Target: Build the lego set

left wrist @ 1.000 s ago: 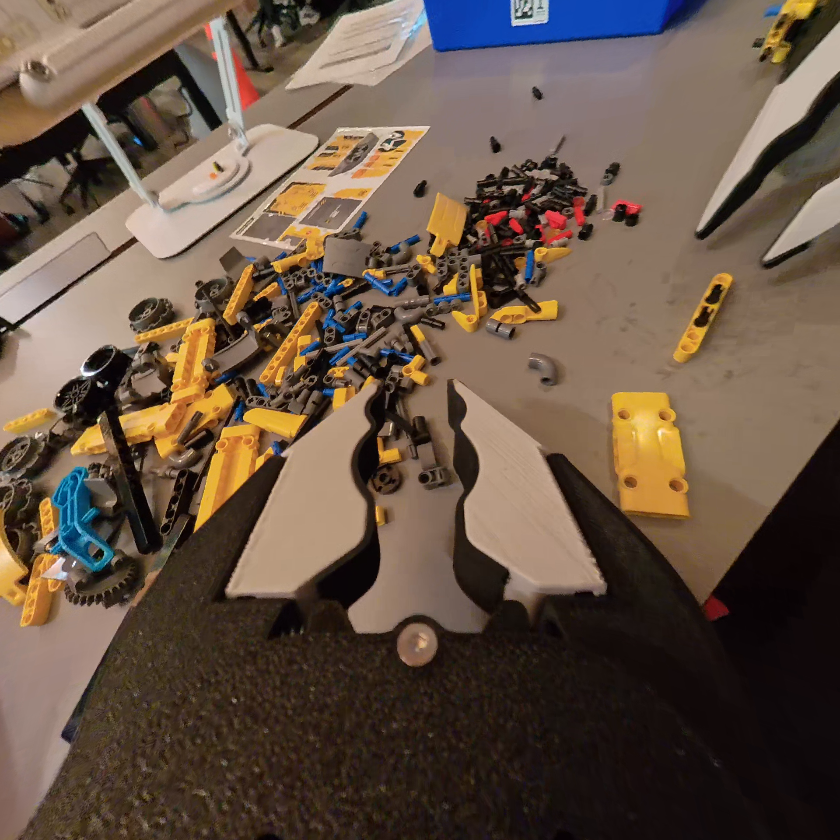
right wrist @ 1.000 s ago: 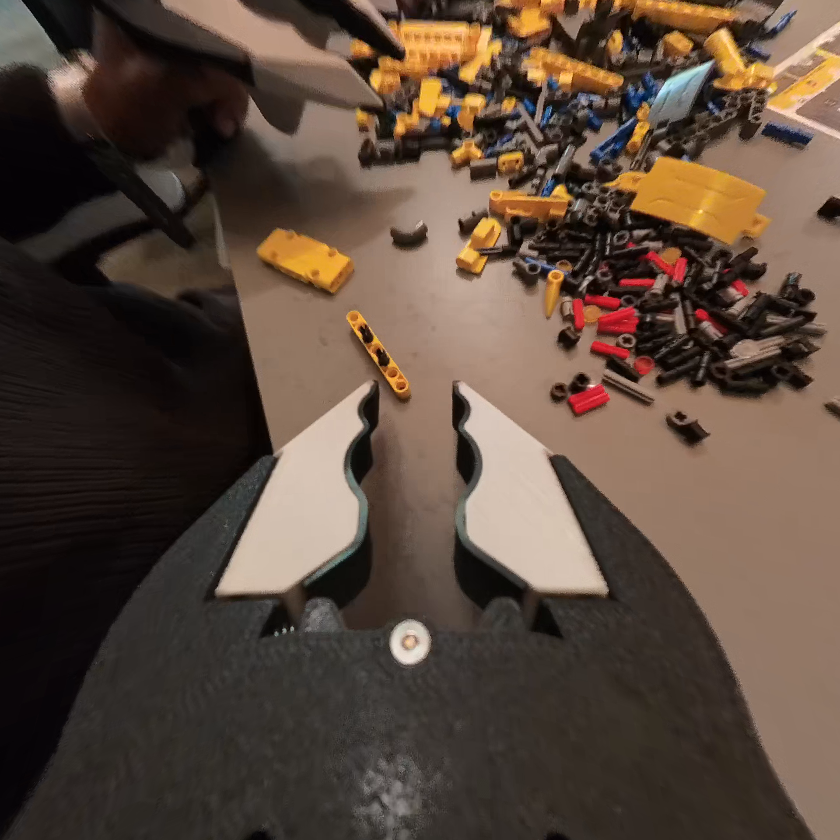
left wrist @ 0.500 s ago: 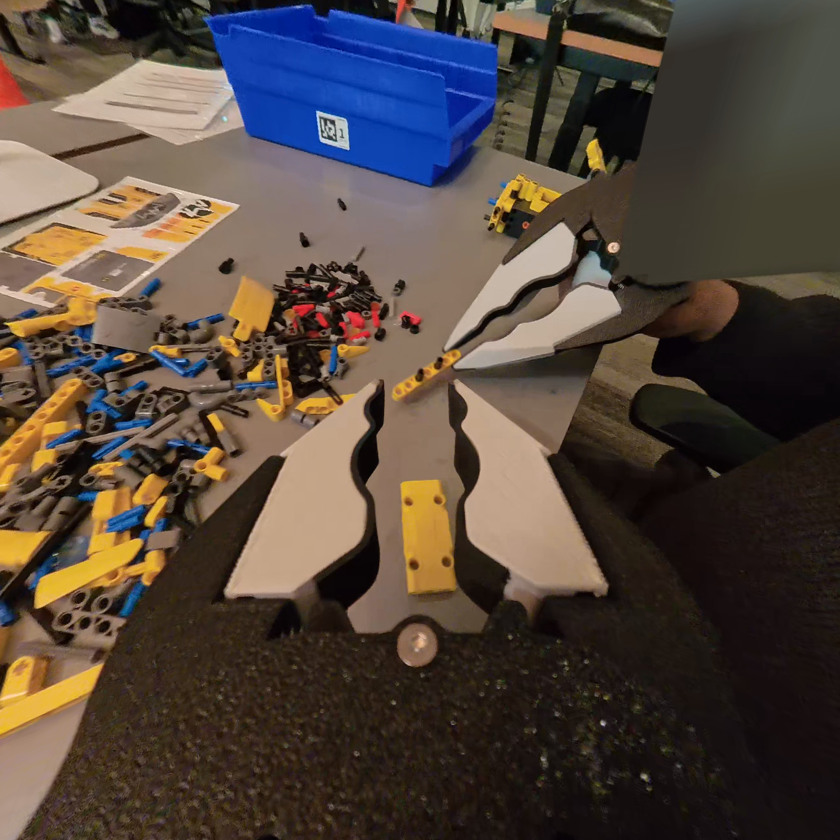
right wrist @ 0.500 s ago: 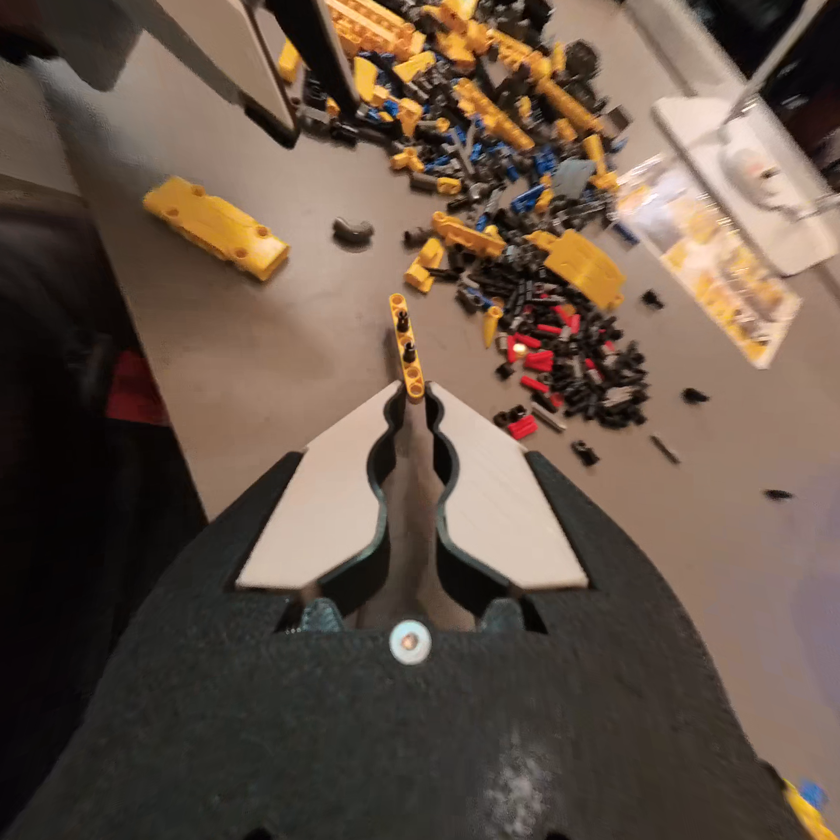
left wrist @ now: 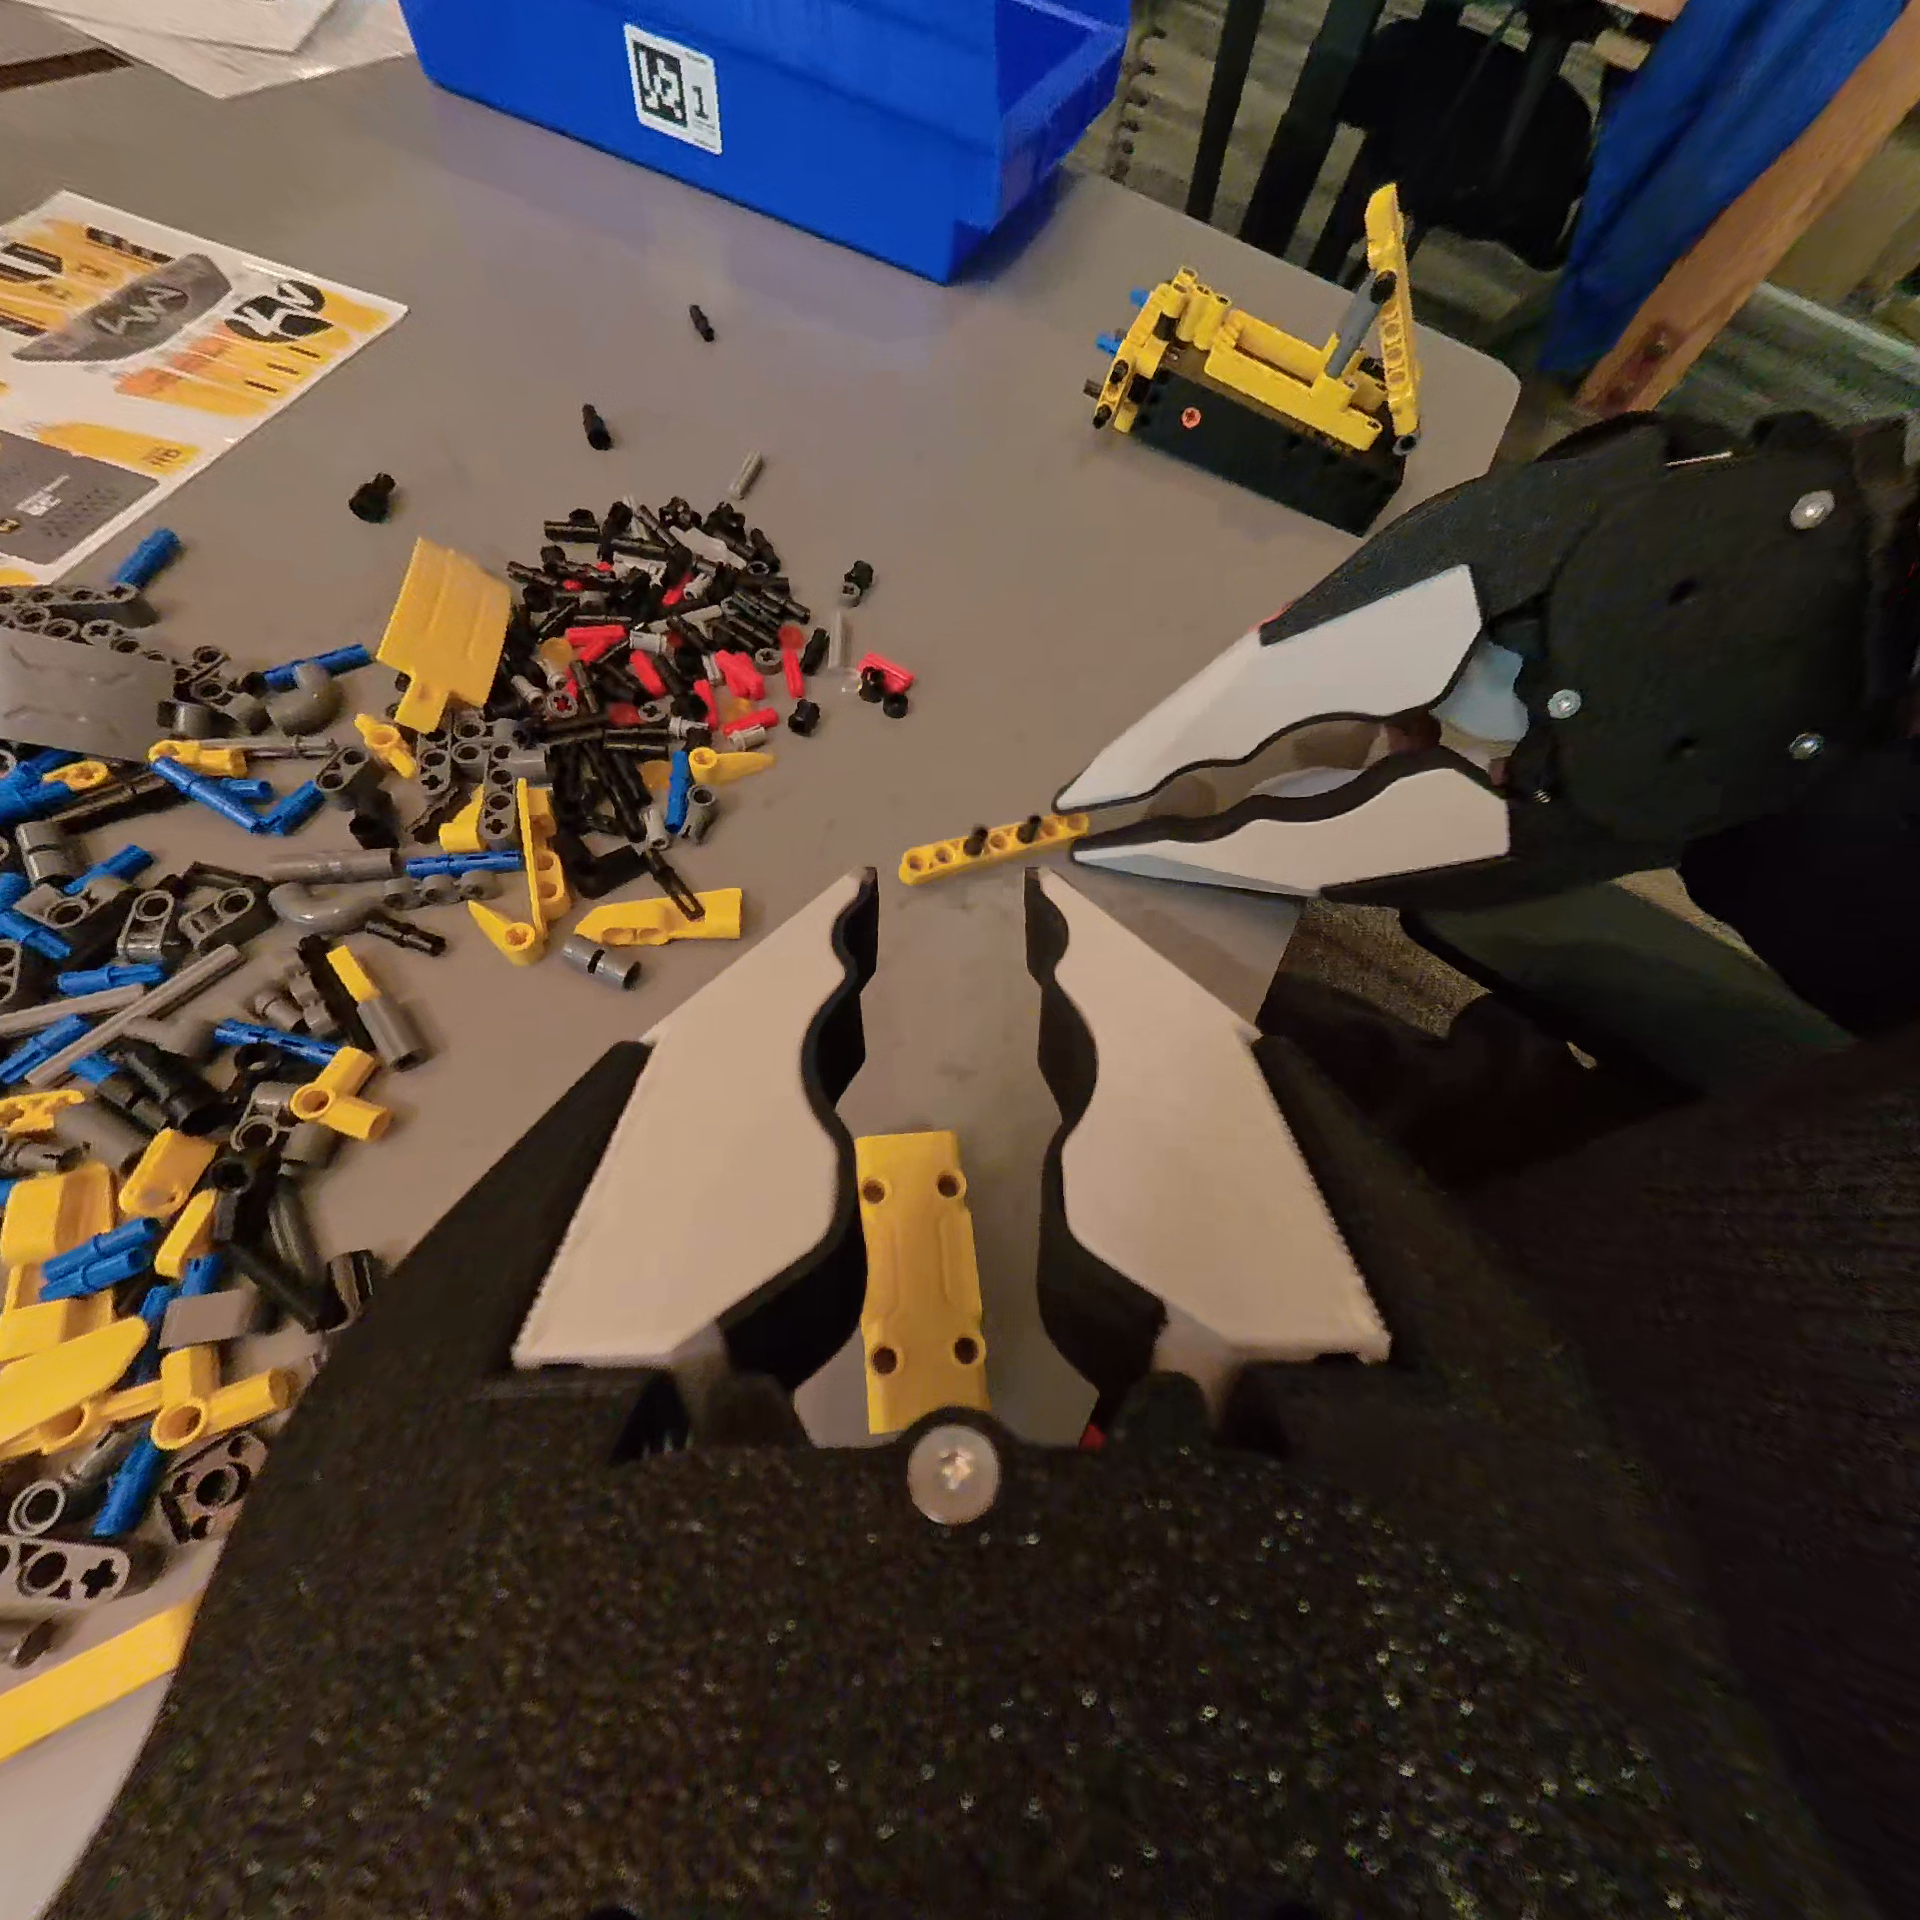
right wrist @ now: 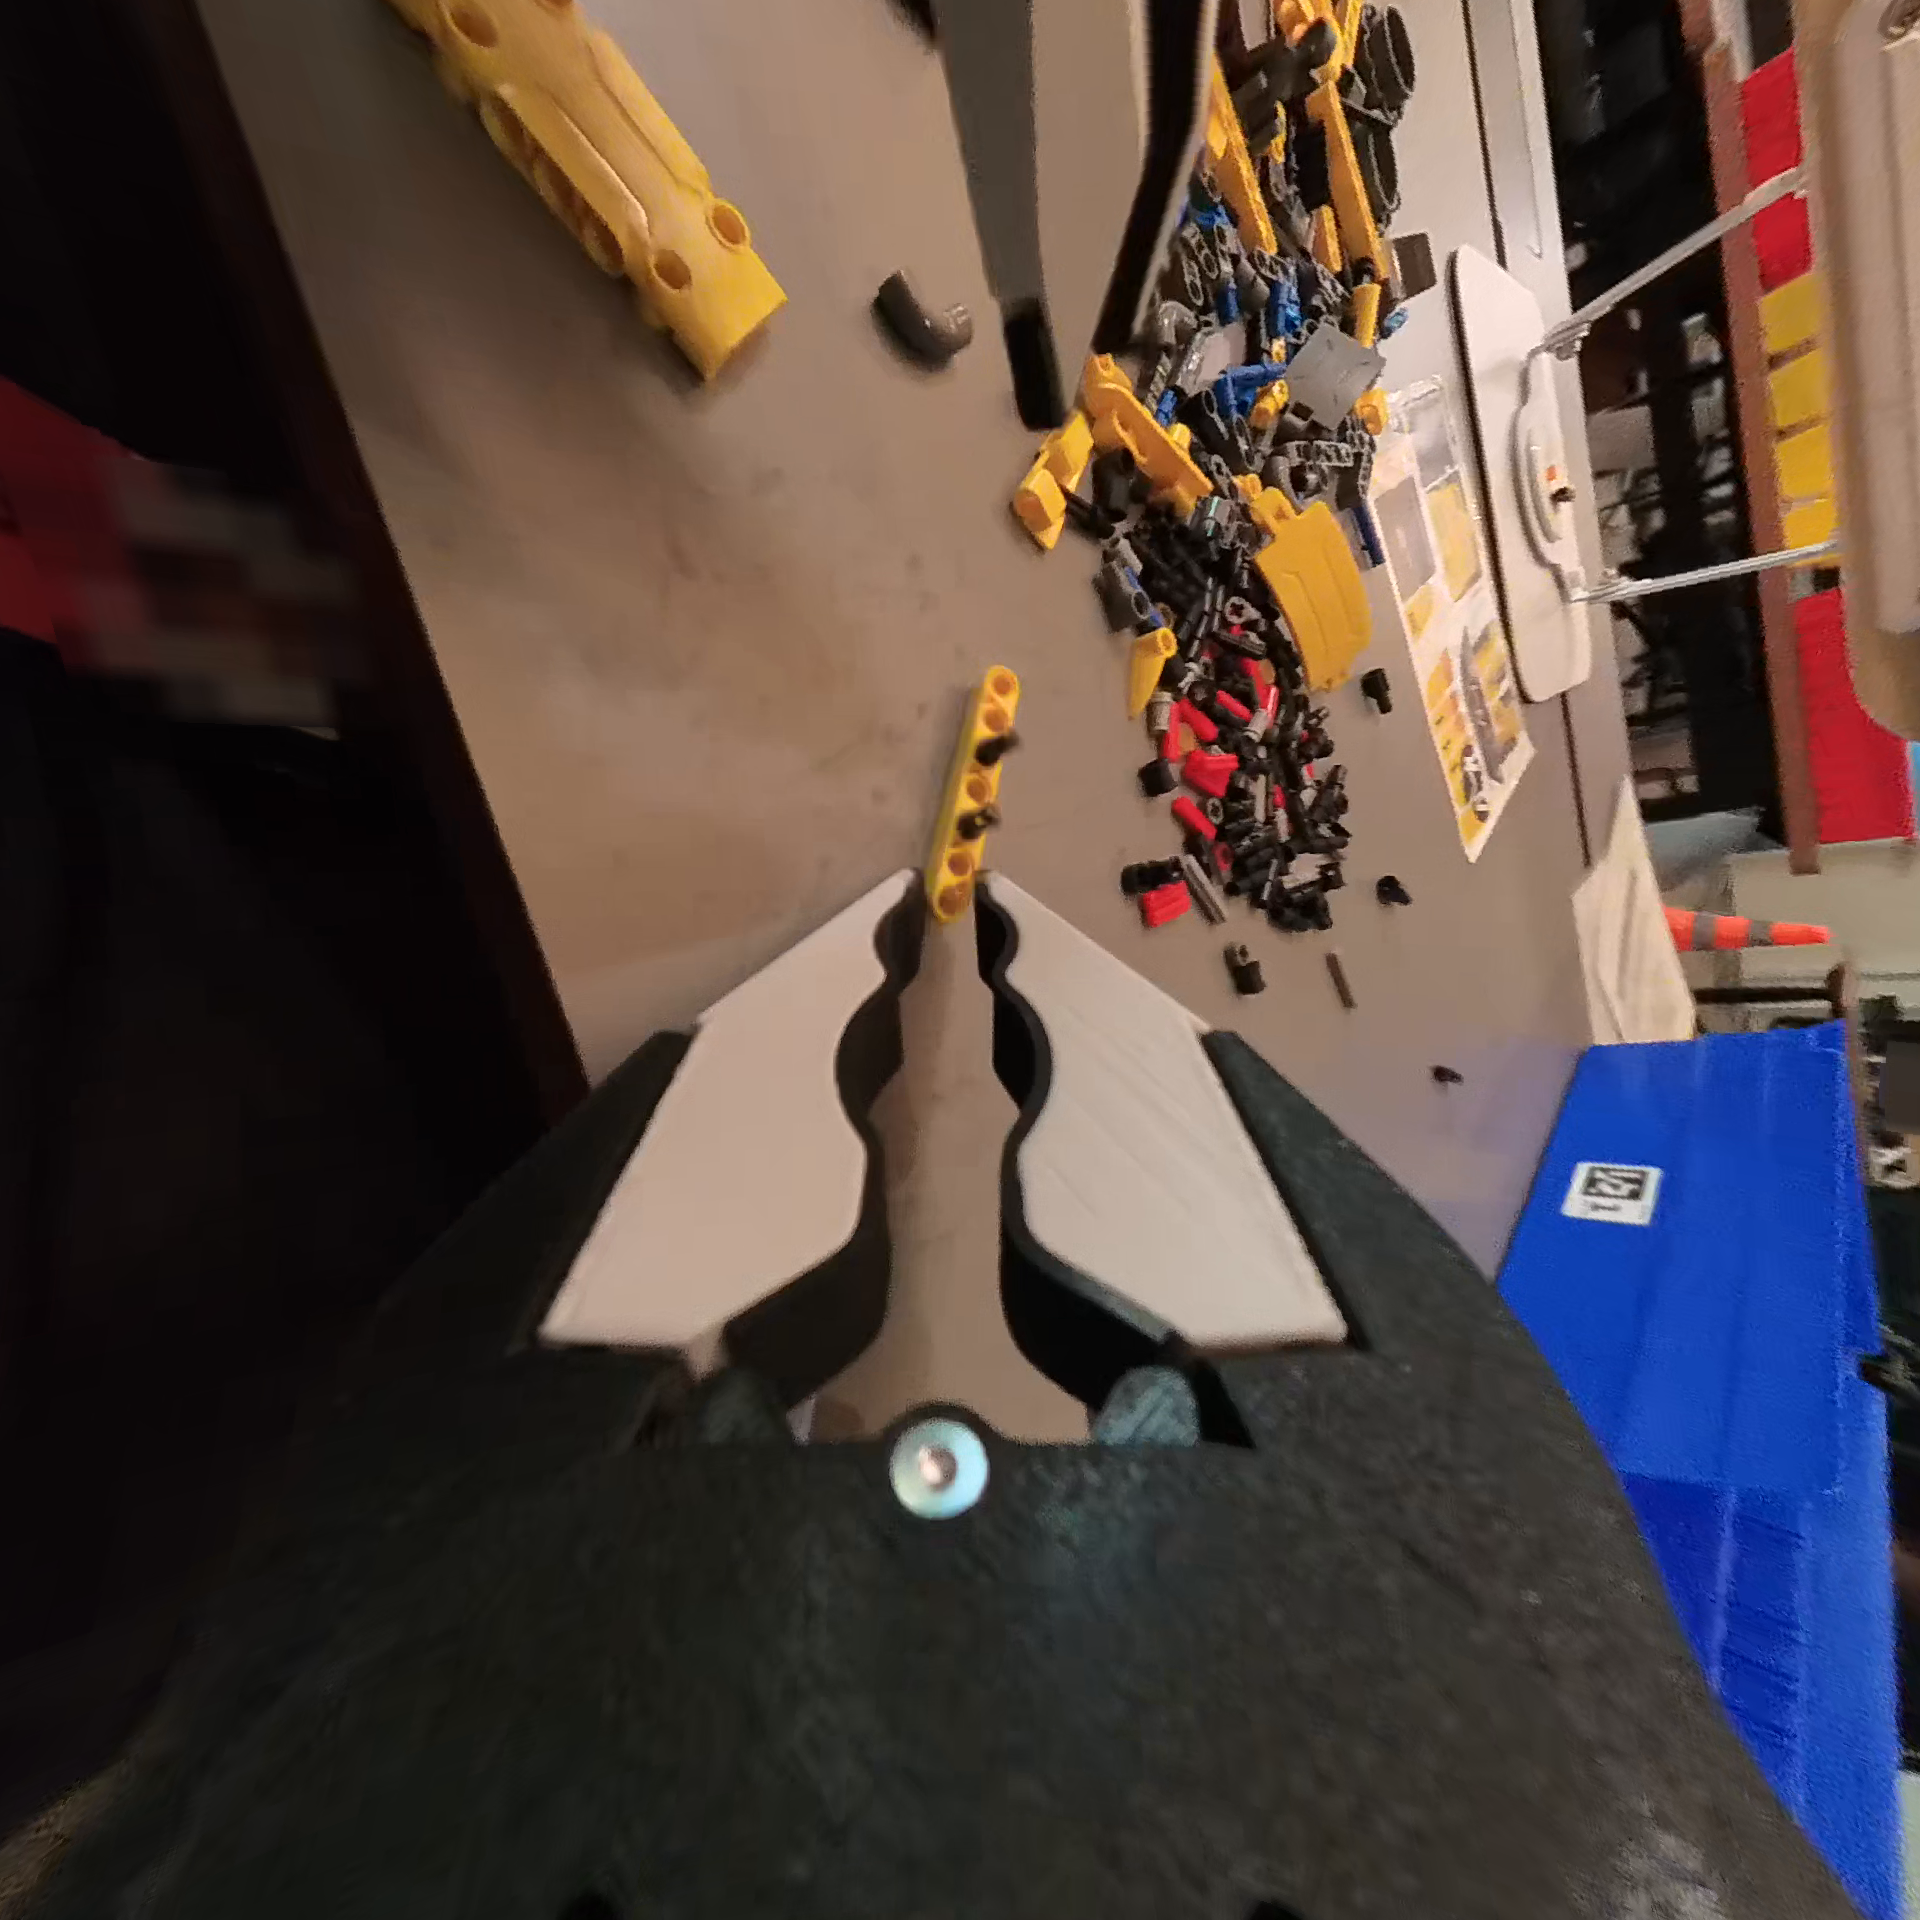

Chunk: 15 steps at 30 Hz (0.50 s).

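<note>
My right gripper is shut on one end of a thin yellow beam with two black pins in it. The same gripper and beam show in the left wrist view, just ahead of my left fingertips. My left gripper is open over the grey table. A yellow panel piece lies between its fingers near their base, untouched. One left finger shows at the top of the right wrist view, beside that panel.
A heap of black and red pins and a wider spread of yellow, blue and grey parts lie to the left. A partly built yellow and black model stands at the far right corner. A blue bin and sticker sheet lie behind. Spacing between my two grippers at the tips: around 8 centimeters.
My right gripper reached the yellow beam, closed on its end and rolled sideways. My left gripper swung right from the parts pile to over the yellow panel.
</note>
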{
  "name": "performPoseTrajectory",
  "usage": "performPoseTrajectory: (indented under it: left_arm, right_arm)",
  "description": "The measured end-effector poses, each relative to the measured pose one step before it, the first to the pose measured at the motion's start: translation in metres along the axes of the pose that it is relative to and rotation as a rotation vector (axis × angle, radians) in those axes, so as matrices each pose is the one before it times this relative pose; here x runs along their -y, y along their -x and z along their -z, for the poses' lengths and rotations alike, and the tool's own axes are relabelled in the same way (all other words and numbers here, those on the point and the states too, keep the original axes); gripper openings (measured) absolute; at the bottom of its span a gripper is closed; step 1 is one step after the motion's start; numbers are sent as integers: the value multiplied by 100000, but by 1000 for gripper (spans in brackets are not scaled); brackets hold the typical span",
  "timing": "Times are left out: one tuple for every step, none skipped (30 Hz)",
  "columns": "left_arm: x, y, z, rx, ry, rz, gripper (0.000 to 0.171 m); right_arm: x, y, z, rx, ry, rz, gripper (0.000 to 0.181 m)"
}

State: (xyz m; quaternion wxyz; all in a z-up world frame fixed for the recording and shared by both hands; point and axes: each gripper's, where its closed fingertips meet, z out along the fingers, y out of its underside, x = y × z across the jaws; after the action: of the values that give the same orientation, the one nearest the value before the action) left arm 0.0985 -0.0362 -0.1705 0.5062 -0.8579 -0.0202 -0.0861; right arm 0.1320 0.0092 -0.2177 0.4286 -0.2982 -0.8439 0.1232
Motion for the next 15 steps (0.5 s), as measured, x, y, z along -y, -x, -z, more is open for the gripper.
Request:
performPoseTrajectory:
  left_arm:
    - [-28,-47,-61,-265,243,-12,28]
    - [-40,-60,-68,-271,164,60,27]
    - [-39,-96,-77,-436,180,114,27]
    - [-25,-104,-95,-533,161,199,28]
    - [10,-88,-86,-453,8,215,28]
    - [18,-85,-96,-471,-10,159,28]
    - [32,-106,-117,-538,36,47,28]
    - [32,-115,-132,-582,98,-22,28]
    - [52,-117,-149,-428,154,-104,28]
    - [45,-85,-154,-214,238,-252,28]
    - [55,-94,-163,-118,240,-355,28]
    - [72,-83,-168,-108,134,-355,28]
    - [76,-101,-158,-208,38,-316,28]
    - [70,-88,-138,-209,25,-236,27]
    - [38,-87,-113,-158,85,-159,28]
  right_arm:
    - [9,121,168,1086,-1006,-863,10]
    - [25,183,160,1256,-999,-944,11]
    - [104,244,165,1738,-1415,-1372,11]
    - [179,184,183,1680,-1865,-2240,14]
    - [204,0,195,1166,-2182,-3790,16]
    - [197,-61,171,1337,-2336,-4487,18]
    - [168,-153,163,976,-2262,-4259,20]
    - [77,-405,114,-466,-1662,-4091,20]
    - [12,-425,14,-380,-1001,-4162,21]
    - [23,-259,-119,637,-660,-4273,23]
    - [-45,-267,-251,551,111,-4680,23]
    - [-48,-129,-351,1235,561,-4478,24]
    - [-13,7,-437,1751,646,-3983,25]
    - [-38,129,-456,2145,1081,-3307,26]
    - [-47,208,-432,2078,1161,-2170,26]
